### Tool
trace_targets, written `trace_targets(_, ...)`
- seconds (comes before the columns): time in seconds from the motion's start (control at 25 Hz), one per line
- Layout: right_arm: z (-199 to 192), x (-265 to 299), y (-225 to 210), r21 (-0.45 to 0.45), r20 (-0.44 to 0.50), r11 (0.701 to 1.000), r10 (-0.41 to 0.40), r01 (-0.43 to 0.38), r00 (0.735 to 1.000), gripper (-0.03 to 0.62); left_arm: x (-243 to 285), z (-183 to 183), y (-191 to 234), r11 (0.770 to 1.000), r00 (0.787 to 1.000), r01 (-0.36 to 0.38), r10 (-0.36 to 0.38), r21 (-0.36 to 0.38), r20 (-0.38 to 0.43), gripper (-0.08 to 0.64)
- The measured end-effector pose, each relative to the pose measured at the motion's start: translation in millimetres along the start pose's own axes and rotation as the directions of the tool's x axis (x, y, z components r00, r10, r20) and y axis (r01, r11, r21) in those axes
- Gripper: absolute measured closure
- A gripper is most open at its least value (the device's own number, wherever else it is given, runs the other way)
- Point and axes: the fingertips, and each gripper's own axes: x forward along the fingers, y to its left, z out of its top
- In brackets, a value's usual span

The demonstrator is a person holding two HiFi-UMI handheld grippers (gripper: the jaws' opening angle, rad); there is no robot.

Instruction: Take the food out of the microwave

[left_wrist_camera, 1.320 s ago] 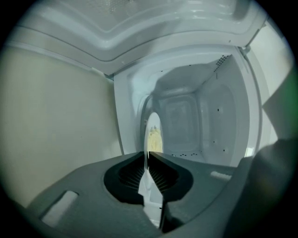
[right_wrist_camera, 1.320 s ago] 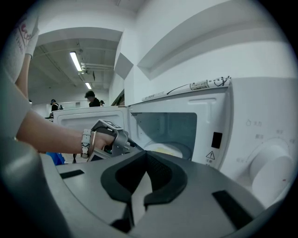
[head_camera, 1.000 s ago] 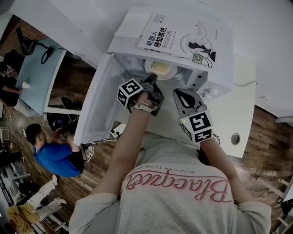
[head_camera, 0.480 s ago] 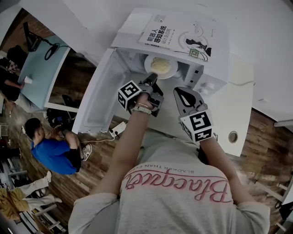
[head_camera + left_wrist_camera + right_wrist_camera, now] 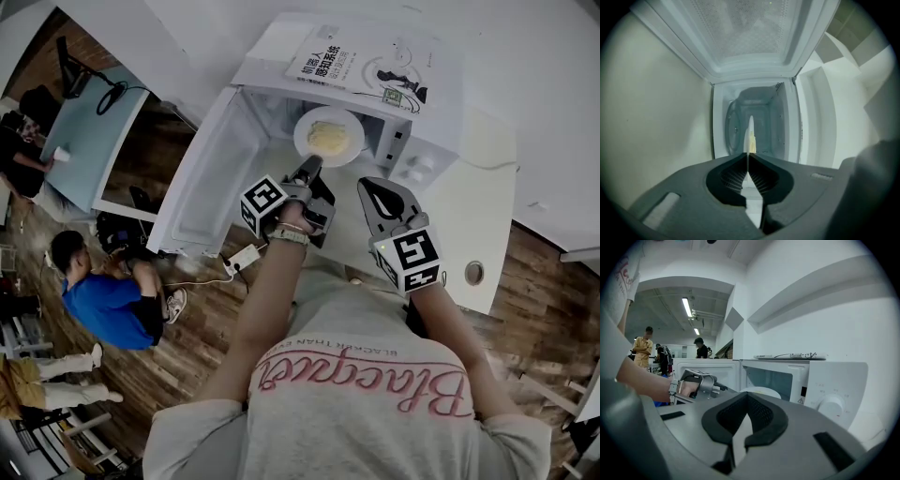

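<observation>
The white microwave stands open, its door swung out to the left. A white plate of yellow food hangs at the mouth of the cavity. My left gripper is shut on its near rim. In the left gripper view the plate shows edge-on between the closed jaws of the left gripper, with the bare cavity behind it. My right gripper hovers just right of the plate, shut and holding nothing. In the right gripper view its jaws meet, and the plate shows beyond them.
A book lies on top of the microwave. The white counter runs to the right, with a round hole in it. A power strip hangs below the door. People and a desk are down at the left.
The plate has come out from deep in the cavity to its mouth, drawn toward me by the left gripper. Both grippers have moved back and a little up.
</observation>
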Motion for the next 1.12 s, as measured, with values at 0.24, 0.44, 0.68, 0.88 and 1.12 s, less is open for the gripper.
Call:
trace_targets(0.24,4,-16,10,0.0,0.037,1.0,0.01,-0.01,0.999,0.584,-22,-18,-6,1.0,1.0,0.019,-0.019,0.002,0.004,0.543)
trace_targets(0.44,7,-27,17,0.005,0.067,1.0,-0.005,0.004,0.998,0.584,-38,-30,-12,0.999,0.999,0.035,-0.035,0.016,0.0,0.543)
trace_targets(0.68,6,-33,17,0.008,0.073,1.0,-0.025,0.024,0.997,0.584,-58,-40,-22,0.998,0.998,0.061,-0.061,0.029,0.0,0.543)
trace_targets(0.88,7,-38,22,-0.005,0.072,1.0,-0.016,0.016,0.997,0.584,-80,-55,-36,0.996,0.996,0.089,-0.089,0.032,-0.002,0.543)
trace_targets(1.12,8,-43,19,-0.013,0.077,1.0,-0.026,0.027,0.997,0.583,-89,-63,-45,0.994,0.995,0.102,-0.102,0.047,0.005,0.543)
